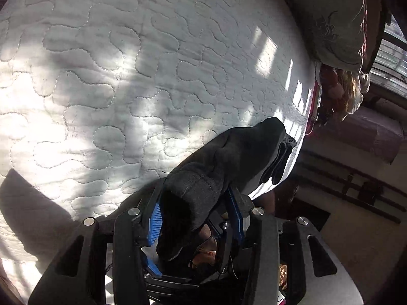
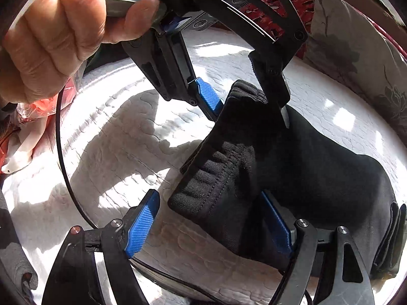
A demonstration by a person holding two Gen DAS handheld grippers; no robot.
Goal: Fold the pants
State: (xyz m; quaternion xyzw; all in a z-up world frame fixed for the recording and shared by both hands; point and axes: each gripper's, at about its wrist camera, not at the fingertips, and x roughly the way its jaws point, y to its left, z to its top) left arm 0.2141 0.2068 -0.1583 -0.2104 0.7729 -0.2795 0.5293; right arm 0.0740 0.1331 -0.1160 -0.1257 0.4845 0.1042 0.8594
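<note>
Black pants (image 1: 241, 152) lie bunched on a white quilted mattress (image 1: 101, 76), reaching to its right edge. My left gripper (image 1: 195, 190) is shut on a thick ribbed end of them, cloth filling the gap between its blue pads. In the right wrist view the pants (image 2: 318, 178) spread to the right, and a hand (image 2: 56, 33) holds the left gripper (image 2: 250, 111), which pinches that ribbed end from above. My right gripper (image 2: 208, 195) stands open low in that view. A second ribbed band lies between its blue pads (image 2: 141, 225), close to the right one and clear of the left.
A grey flowered pillow (image 2: 356, 50) lies at the mattress's far right. Red and white plastic wrap (image 2: 33, 117) sits at the left edge. A black cable (image 2: 63, 152) loops over the mattress (image 2: 114, 152). Past the mattress edge (image 1: 302, 127) the floor and furniture show.
</note>
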